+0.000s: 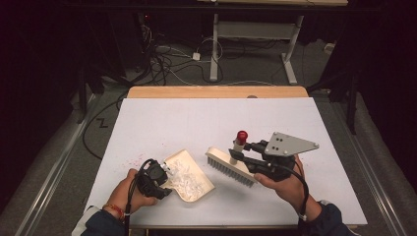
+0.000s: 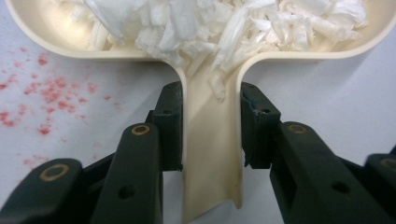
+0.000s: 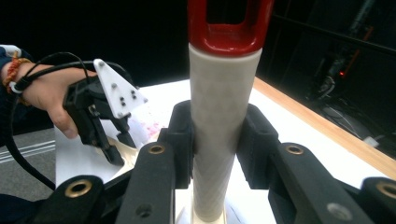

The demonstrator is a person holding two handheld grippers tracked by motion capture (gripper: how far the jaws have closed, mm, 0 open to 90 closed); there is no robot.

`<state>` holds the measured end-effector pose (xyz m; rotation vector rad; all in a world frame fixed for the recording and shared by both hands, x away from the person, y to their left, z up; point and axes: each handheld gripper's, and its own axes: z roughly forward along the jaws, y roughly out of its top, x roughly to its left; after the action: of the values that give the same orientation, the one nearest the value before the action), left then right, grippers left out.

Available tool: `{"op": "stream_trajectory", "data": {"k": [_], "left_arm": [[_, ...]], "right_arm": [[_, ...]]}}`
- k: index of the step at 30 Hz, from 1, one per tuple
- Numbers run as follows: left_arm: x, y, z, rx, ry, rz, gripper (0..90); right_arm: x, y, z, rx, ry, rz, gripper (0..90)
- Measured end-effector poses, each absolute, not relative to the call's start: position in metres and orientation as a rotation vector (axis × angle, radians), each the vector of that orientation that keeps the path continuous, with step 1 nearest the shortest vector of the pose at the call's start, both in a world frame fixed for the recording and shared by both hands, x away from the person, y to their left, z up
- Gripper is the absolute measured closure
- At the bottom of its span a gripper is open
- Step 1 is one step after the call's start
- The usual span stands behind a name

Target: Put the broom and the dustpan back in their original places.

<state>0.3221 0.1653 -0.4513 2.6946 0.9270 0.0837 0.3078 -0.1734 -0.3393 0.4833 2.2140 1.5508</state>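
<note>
Because the sweeping looks finished, the left gripper sits nearest the person, its jaws clamped on the stub handle of the cream plastic dustpan, keeping it flat on the white table so the heap of white paper shreds stays in. Just beyond, the right gripper squeezes the white, red-capped handle of the cream hand brush, holding it tilted, bristles down, clear of the pan.
</note>
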Motion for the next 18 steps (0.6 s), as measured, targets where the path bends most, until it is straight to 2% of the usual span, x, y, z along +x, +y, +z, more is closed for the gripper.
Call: {"op": "stream_trajectory", "data": {"k": [13,18], "left_arm": [[0.325,0.177,-0.453,2.611,1.032,0.107,63.2],[0.329,0.190,-0.455,2.555,1.129,0.146,63.0]], "right_arm": [[0.300,-0.244,-0.342,0.598,2.246,1.488,70.3],[0.297,-0.270,-0.341,0.633,2.277,1.465,70.3]]}}
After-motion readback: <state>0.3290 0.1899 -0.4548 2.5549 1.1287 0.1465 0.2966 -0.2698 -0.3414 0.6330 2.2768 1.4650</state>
